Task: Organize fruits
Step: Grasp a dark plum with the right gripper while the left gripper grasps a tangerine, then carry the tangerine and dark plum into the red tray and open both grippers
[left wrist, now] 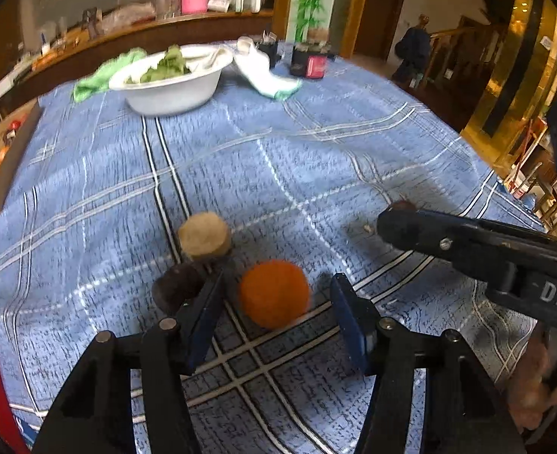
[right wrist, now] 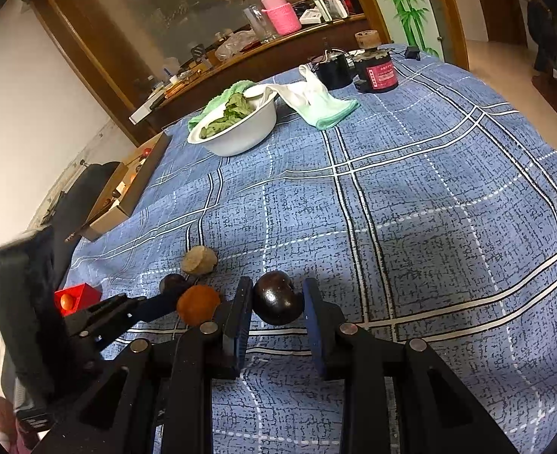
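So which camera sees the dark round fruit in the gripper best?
The right wrist view: the dark round fruit sits close and clear, pinched in the right gripper. The left wrist view shows only a sliver of it peeking over that gripper's tip.

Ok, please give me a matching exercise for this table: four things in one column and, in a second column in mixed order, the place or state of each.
Things:
1. orange fruit
2. dark round fruit
3. white bowl
4. tan fruit

Places or states:
A. holds green leaves
B. gripped in the right claw
C. on the cloth, between the open fingers of the left claw
D. on the blue cloth, touching no claw

Pairs: 1-C, 2-B, 3-A, 4-D
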### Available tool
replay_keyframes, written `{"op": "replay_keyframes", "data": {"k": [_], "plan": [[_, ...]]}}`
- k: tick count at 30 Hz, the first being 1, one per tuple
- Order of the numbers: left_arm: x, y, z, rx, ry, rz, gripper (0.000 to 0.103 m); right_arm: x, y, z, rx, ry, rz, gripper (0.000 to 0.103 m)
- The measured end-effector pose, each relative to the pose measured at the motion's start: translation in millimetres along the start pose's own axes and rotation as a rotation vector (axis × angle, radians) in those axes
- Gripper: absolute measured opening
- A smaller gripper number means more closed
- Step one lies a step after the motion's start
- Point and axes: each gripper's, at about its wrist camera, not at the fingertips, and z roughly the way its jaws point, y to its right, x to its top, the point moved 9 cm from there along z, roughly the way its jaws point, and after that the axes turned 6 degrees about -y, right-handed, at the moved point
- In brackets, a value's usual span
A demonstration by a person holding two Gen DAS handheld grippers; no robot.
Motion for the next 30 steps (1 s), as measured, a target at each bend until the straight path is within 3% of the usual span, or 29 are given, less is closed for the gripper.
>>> {"op": "replay_keyframes", "data": {"k": [2,6,17,20,25,30], "plan": [[1.2,-2.9,-1.4,-0.004,0.011,-0.014,0.031,0.2,0.5,1.2,-0.004,-0.002,-0.001,0.028],[3.4,-7.6,-11.6,-0.028,0.045,-0.061,0.031,2.4,1.8,1.8,-0.025,0.004,-0.008,0.028],[-11.9,-16.2,-86.3,-0.121,0.165,-0.201,0.031,6.0,5.6,-1.6,-0.033,0.023,-0.011,0.028],[-20.4,-28.4,-108.9,-0.098,0.21,-0.242,0.031,7.0,8.3,-3.1,-0.026,0.03,0.006,0.028],[-50.7,-65.0,-139.0,0.024,0.239,-0.307,0.032,6.7,4.2,-4.6,-0.043,0.048,-0.016,0.028],[-84.4,-106.0,-167.2,0.08,0.266,-0.407,0.032,3.2,-1.7,-8.8,-0.073,0.078,-0.061,0.028]]}}
